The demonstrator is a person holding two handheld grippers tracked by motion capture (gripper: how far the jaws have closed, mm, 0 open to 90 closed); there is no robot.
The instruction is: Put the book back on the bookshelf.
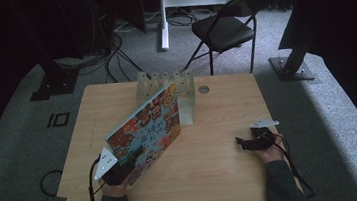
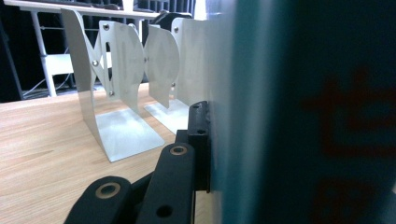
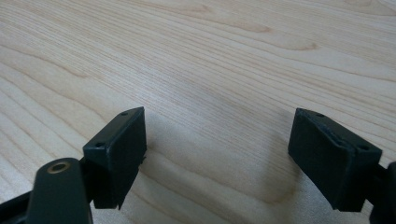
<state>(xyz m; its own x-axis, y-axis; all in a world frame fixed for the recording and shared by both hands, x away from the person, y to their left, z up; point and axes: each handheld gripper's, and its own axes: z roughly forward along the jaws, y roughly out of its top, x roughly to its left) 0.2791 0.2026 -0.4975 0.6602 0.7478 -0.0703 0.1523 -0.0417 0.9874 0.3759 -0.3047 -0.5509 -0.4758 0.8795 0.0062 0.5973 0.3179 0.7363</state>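
Note:
A colourful picture book [image 1: 145, 129] stands tilted over the table, its far corner up by the metal bookend rack [image 1: 165, 89]. My left gripper [image 1: 116, 172] is shut on the book's near lower corner. In the left gripper view one black jaw presses flat against the book's teal cover [image 2: 280, 116], with the silver bookends [image 2: 121, 84] just beyond. My right gripper [image 1: 244, 143] rests low over the bare wood at the right, open, and nothing lies between its pads [image 3: 119, 149].
The wooden table [image 1: 214, 177] has a round cable hole [image 1: 204, 89] at the back. A black folding chair [image 1: 229, 25] and stand legs are on the carpet beyond the far edge. Cables trail on the floor at left.

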